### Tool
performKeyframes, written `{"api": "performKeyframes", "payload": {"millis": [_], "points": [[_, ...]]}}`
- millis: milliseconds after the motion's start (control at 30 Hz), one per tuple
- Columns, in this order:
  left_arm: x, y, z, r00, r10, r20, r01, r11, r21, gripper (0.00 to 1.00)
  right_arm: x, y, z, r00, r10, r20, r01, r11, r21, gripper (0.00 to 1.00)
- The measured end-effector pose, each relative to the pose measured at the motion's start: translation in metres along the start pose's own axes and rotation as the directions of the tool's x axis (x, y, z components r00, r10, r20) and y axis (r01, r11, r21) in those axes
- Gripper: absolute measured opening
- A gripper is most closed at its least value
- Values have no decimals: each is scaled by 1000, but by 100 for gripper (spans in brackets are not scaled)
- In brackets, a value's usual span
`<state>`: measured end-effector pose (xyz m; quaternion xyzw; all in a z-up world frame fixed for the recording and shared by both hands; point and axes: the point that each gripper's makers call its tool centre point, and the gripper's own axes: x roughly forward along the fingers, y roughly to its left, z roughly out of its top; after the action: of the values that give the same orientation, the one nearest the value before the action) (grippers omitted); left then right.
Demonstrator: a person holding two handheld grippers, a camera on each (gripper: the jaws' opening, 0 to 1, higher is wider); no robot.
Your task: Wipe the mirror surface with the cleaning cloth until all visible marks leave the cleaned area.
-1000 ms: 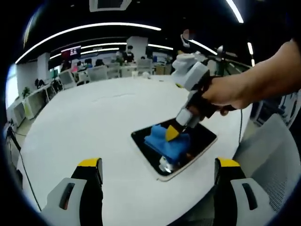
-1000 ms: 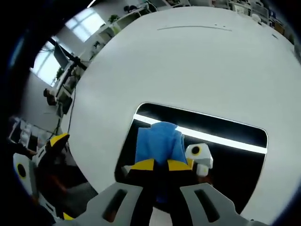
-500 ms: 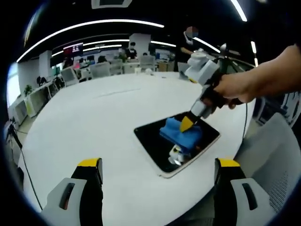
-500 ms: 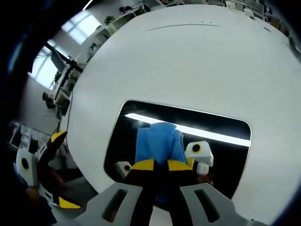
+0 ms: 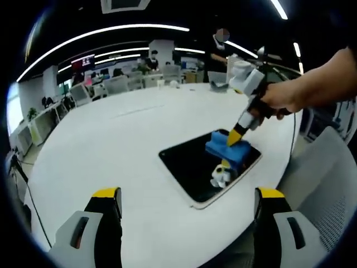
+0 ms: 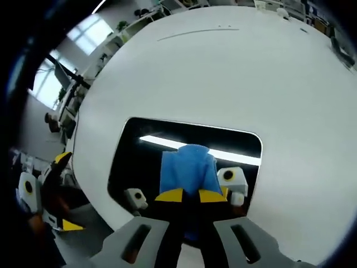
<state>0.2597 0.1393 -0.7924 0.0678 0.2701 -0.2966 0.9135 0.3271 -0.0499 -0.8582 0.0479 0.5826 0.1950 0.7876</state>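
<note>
Pressing blue cloth (image 5: pixel 230 151) onto mirror (image 5: pixel 189 170) on white table (image 5: pixel 111 145), right gripper (image 6: pixel 189 195) clamped on it; left gripper (image 5: pixel 184 204) hovering nearby with jaws spread.

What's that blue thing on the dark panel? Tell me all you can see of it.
It is a cleaning cloth, bright blue, soft and bunched into a thick folded wad. It lies pressed on the mirror, a dark glossy rectangle with rounded corners and a pale edge, flat on the white table. In the left gripper view it sits at the mirror's end nearest the person's hand. The right gripper pinches it between yellow-tipped jaws. The glass reflects the cloth and ceiling lights.
</note>
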Motion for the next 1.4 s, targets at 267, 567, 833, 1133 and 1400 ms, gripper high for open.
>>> {"api": "performKeyframes", "payload": {"millis": [267,567,833,1133,1400], "points": [[-1,-4,4,999,-25,23,25,1000,17,99,-10,-22,-9,998,-57,2,57,998,7,2],[1,-8,3,999,-45,11,45,999,14,99,-9,-27,-7,998,-56,-14,56,996,65,2],[3,-17,5,997,-80,14,79,995,57,99,-8,-28,-6,997,-71,-24,72,994,85,2],[2,-15,4,997,-79,17,79,996,47,99,-11,-26,-8,996,-83,-36,85,994,72,2],[3,-15,-5,996,-88,-22,88,996,32,99,-14,-30,-11,997,-80,-15,81,994,72,2]]}}
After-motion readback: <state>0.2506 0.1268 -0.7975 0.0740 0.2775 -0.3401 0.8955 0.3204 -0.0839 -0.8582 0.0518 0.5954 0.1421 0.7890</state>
